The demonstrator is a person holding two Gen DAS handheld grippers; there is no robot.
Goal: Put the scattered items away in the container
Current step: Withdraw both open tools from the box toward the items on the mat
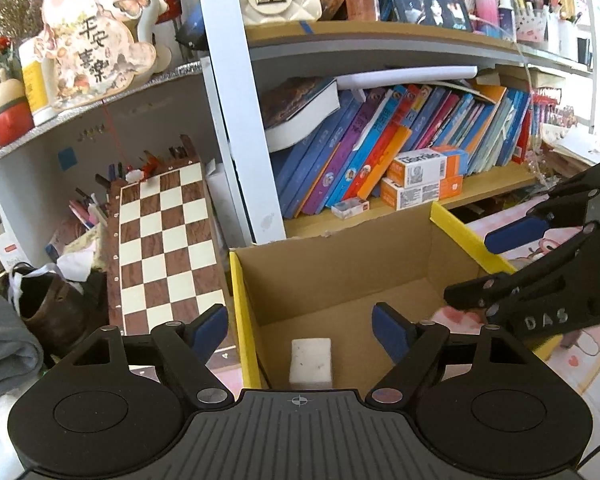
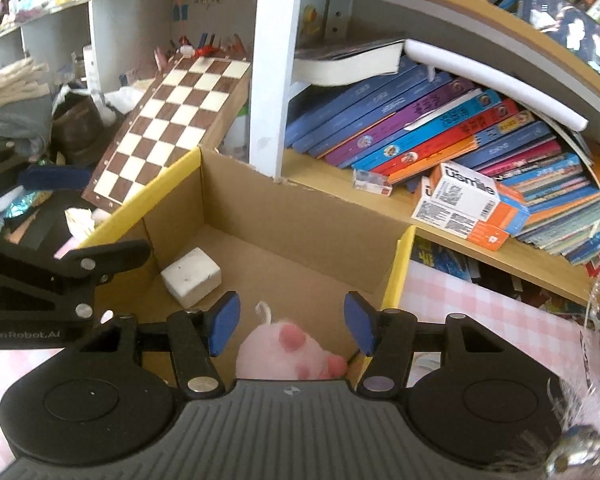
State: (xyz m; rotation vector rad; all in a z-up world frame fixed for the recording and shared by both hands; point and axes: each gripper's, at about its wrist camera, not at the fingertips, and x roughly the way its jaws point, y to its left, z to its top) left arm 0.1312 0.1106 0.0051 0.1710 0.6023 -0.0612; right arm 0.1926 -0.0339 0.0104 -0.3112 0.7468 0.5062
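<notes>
An open cardboard box (image 1: pixel 340 276) with yellow rims stands in front of the bookshelf; it also shows in the right wrist view (image 2: pixel 300 220). A white foam block (image 1: pixel 311 361) lies on its floor, also seen from the right wrist (image 2: pixel 192 276). A pink plush toy (image 2: pixel 292 350) lies inside the box just below my right gripper (image 2: pixel 290 324), which is open with the toy between and under its blue pads. My left gripper (image 1: pixel 300 330) is open and empty above the block. The right gripper's body (image 1: pixel 540 292) reaches in over the box's right side.
A chessboard (image 1: pixel 164 248) leans against the shelf left of the box. Books (image 1: pixel 380 148) and orange-white boxes (image 1: pixel 424 180) fill the shelf behind. A pink patterned cloth (image 2: pixel 480 308) covers the table right of the box. Clothes and a brown bag (image 1: pixel 48 308) lie at far left.
</notes>
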